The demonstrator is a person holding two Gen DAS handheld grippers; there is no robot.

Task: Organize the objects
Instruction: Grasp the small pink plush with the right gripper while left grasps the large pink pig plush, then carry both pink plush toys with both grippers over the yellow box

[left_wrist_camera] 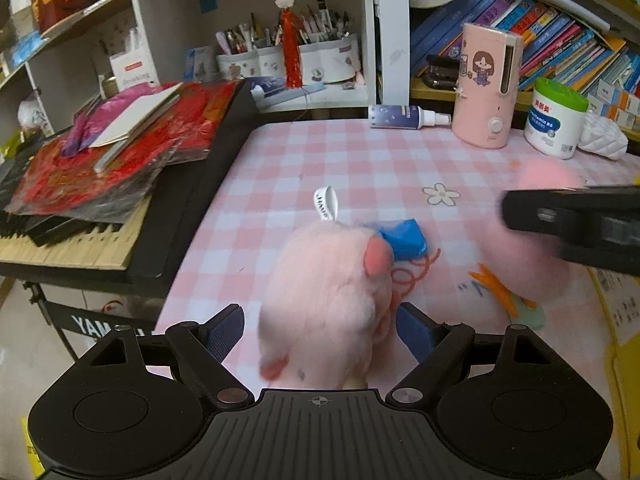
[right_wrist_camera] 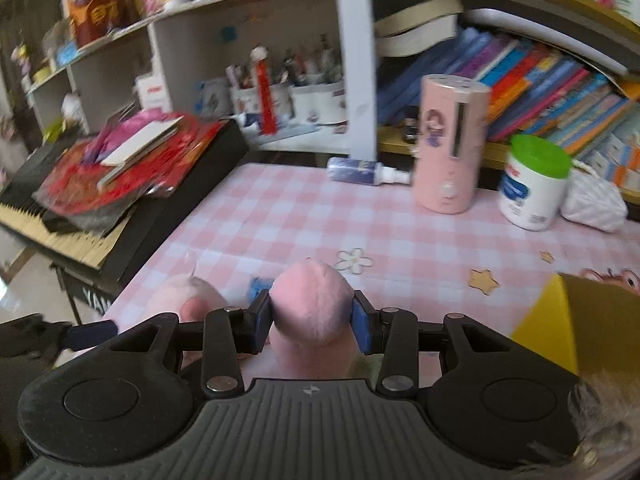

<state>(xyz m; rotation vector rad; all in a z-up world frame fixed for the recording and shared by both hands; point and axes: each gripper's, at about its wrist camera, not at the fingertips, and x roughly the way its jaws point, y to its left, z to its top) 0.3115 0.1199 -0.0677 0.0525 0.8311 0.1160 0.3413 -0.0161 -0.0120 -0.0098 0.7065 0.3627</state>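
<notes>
Left wrist view: the left claw (left_wrist_camera: 320,332) is spread wide, its 2 blue pads (left_wrist_camera: 226,330) standing to either side of a pink plush toy (left_wrist_camera: 324,304) without pressing on it. The toy lies on the table (left_wrist_camera: 360,156), which wears a pink checked cloth, and carries a white loop tag (left_wrist_camera: 326,202) at its far end and a blue scrap (left_wrist_camera: 402,238) at its right. Farther right the black right claw (left_wrist_camera: 576,224) reaches in from the edge, blurred, over a second pink plush (left_wrist_camera: 516,256). At the far side stand a pink cylinder with a cartoon girl (left_wrist_camera: 486,88), a white tub with a green lid (left_wrist_camera: 556,118) and a spray bottle (left_wrist_camera: 404,117) lying flat. A keyboard (left_wrist_camera: 80,240) piled with red papers sits to the left.

Right wrist view: the right claw (right_wrist_camera: 312,322) is pinching the second pink plush (right_wrist_camera: 312,312), both blue pads pressed into its sides. The first plush toy (right_wrist_camera: 192,300) lies just to the left, near the table's left edge, with the left claw's tip (right_wrist_camera: 90,330) beside it. A yellow box (right_wrist_camera: 560,320) sits at the near right. The pink cylinder (right_wrist_camera: 452,144) and green-lidded tub (right_wrist_camera: 534,184) stand far right.
</notes>
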